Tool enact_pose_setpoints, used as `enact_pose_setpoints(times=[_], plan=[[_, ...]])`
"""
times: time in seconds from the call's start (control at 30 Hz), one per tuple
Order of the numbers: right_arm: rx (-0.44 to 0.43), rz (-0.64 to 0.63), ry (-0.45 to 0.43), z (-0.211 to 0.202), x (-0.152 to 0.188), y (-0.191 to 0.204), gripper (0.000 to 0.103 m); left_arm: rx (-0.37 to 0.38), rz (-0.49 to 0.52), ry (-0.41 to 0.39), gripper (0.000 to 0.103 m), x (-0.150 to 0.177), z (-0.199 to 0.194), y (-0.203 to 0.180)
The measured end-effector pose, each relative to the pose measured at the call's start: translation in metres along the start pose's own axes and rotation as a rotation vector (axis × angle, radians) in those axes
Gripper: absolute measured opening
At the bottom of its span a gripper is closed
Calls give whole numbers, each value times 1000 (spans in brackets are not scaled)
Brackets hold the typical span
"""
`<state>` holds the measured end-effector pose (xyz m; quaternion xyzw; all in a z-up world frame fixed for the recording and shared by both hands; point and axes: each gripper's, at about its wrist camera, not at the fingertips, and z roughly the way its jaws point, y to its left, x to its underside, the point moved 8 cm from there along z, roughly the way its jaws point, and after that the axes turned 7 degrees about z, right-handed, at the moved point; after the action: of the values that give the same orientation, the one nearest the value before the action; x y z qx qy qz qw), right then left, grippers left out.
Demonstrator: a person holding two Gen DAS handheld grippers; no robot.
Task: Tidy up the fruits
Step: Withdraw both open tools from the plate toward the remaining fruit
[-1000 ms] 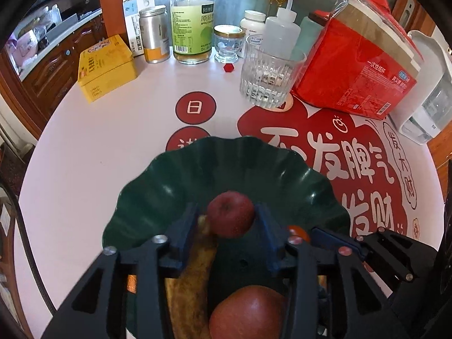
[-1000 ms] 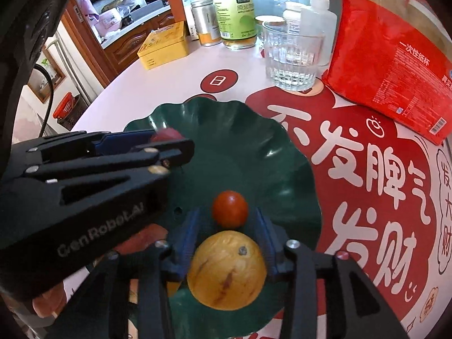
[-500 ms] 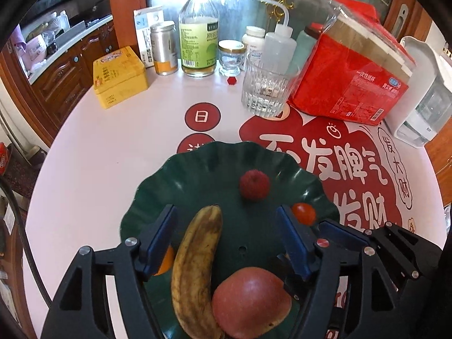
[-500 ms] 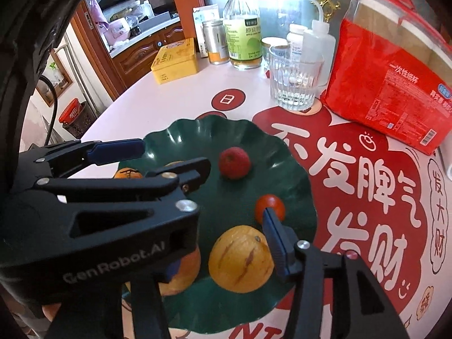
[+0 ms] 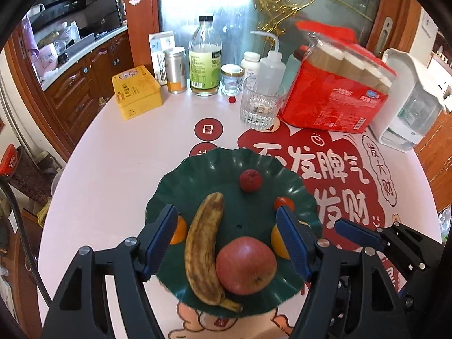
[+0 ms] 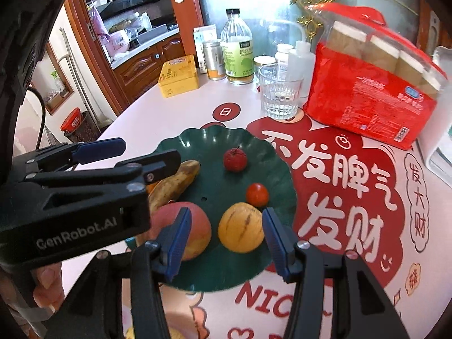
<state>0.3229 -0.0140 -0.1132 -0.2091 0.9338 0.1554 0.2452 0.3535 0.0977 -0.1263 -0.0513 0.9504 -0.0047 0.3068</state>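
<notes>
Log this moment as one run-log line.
left gripper: jaws open, empty | right gripper: jaws open, empty | scalloped dark green plate: spotted yellow banana, big red apple, small red fruit

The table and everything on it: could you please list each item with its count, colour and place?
plate: 1, dark green, near table centre
banana: 1, yellow-brown, on plate, touching apple
apple: 1, red, plate's near edge
small red fruit: 1, plate's far side
cherry tomato: 1, red-orange, plate's right
yellow round fruit: 1, beside tomato
orange fruit: 1, partly hidden behind left finger
glass: 1, clear, beyond plate
red pack: 1, right of glass
yellow tin: 1, far left
bottle: 1, clear, green label, far edge
left gripper: open, above plate
right gripper: open, above plate
</notes>
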Motion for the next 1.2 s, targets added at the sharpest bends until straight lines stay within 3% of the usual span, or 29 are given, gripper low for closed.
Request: enact_pose_setpoints(times=[0.73, 1.2], plan=[[-23, 71, -74, -93, 49, 14, 52, 15, 25, -73, 73, 45, -101, -23], [-1, 133, -95, -138, 105, 3, 52, 3, 127, -90, 76, 94, -136, -59]])
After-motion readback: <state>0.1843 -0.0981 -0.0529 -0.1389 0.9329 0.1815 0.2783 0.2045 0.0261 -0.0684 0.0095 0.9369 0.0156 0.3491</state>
